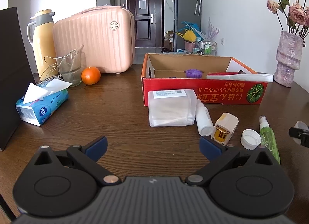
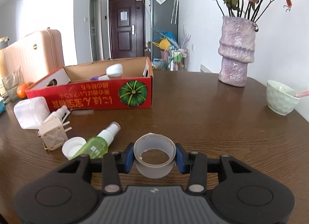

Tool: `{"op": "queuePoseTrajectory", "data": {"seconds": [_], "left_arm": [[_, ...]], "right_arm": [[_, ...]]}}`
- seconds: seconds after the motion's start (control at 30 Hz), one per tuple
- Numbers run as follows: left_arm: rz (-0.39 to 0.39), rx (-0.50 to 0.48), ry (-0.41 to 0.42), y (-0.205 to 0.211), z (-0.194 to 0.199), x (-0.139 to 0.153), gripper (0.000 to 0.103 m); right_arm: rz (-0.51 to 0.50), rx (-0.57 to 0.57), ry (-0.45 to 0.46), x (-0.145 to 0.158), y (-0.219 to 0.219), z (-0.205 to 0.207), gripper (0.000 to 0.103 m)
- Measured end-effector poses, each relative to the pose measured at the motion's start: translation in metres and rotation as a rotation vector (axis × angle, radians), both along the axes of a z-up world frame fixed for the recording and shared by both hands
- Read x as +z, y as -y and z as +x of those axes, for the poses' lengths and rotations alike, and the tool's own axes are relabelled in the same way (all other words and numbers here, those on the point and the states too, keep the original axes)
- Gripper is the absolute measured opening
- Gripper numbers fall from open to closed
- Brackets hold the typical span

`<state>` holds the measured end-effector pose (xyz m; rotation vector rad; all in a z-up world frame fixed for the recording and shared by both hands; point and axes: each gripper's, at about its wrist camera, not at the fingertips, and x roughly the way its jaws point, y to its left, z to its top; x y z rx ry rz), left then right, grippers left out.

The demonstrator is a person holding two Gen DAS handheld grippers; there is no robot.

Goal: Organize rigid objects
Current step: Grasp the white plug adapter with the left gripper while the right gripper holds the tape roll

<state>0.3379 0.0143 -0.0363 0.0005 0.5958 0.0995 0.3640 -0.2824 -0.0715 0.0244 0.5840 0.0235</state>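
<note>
My right gripper [image 2: 154, 157] is shut on a grey tape roll [image 2: 152, 169], with the blue pads pressing its two sides just above the brown table. To its left lie a green spray bottle [image 2: 96, 144], a white cap [image 2: 73, 146], a beige plug adapter [image 2: 53, 135] and a translucent plastic container [image 2: 31, 112]. Behind them stands the red cardboard box [image 2: 92, 96], which holds a purple lid [image 1: 193, 73] and a white object [image 1: 241, 77]. Nothing is between the fingers of my left gripper [image 1: 153, 146], which is open over bare table in front of the container [image 1: 171, 108].
A tissue pack [image 1: 41, 106], an orange [image 1: 90, 75], a glass [image 1: 70, 69], a yellow thermos [image 1: 41, 40] and a pink case [image 1: 96, 40] stand at the left and back. A vase of flowers [image 2: 235, 50] and a pale bowl [image 2: 280, 97] stand at the right.
</note>
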Motion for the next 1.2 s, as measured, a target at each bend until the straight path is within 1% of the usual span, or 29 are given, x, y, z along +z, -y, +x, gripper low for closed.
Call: {"op": "queuePoseTrajectory", "data": {"seconds": [0.17,0.63,0.87,1.1,1.2], "left_arm": [[-0.001,-0.028,-0.003,0.007,0.001,-0.001,0.103],[0.055,-0.138,-0.015,0.054,0.020,0.000,0.103],[0.082,-0.168,-0.002,0.080,0.040,-0.003,0.103],[0.117,-0.193,0.042,0.100,0.057,-0.006,0.103],[0.124,-0.205,0.035,0.105,0.065,-0.011,0.099]], "right_arm": [[0.012,0.002,0.021,0.004,0.001,-0.004,0.042],[0.048,0.014,0.085,0.016,0.006,-0.018,0.042],[0.059,0.014,0.108,0.019,0.008,-0.023,0.042],[0.067,0.011,0.116,0.021,0.009,-0.024,0.042],[0.067,0.011,0.115,0.021,0.009,-0.024,0.042]]}}
